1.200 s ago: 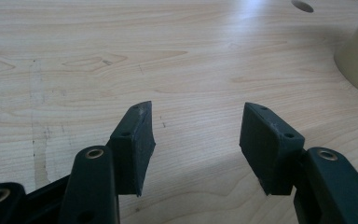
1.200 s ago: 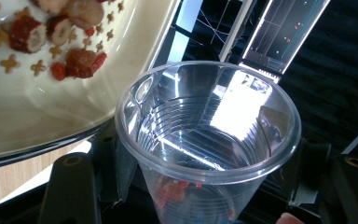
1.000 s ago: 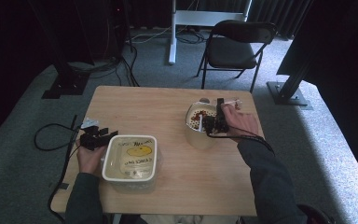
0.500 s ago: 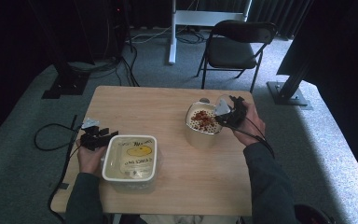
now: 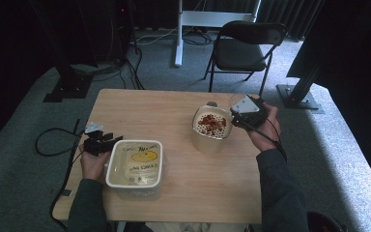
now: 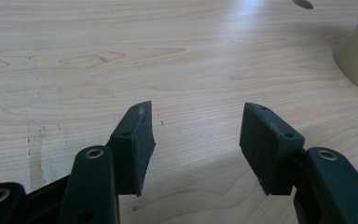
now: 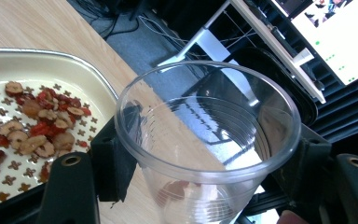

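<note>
Low in the high view, a rectangular white lidded tub (image 5: 136, 166) sat on the pale wood-grain table (image 5: 149, 108). The left gripper (image 5: 102, 143) rested at the tub's left edge, its matte black jaws spread wide over bare wood. Farther up and right, a cream bowl (image 5: 211, 129) held wrinkled red dried fruit slices (image 7: 37, 126). The right gripper (image 7: 209, 161) was clamped around a clear ribbed plastic cup (image 7: 209, 135), tilted beside the bowl's rim.
</note>
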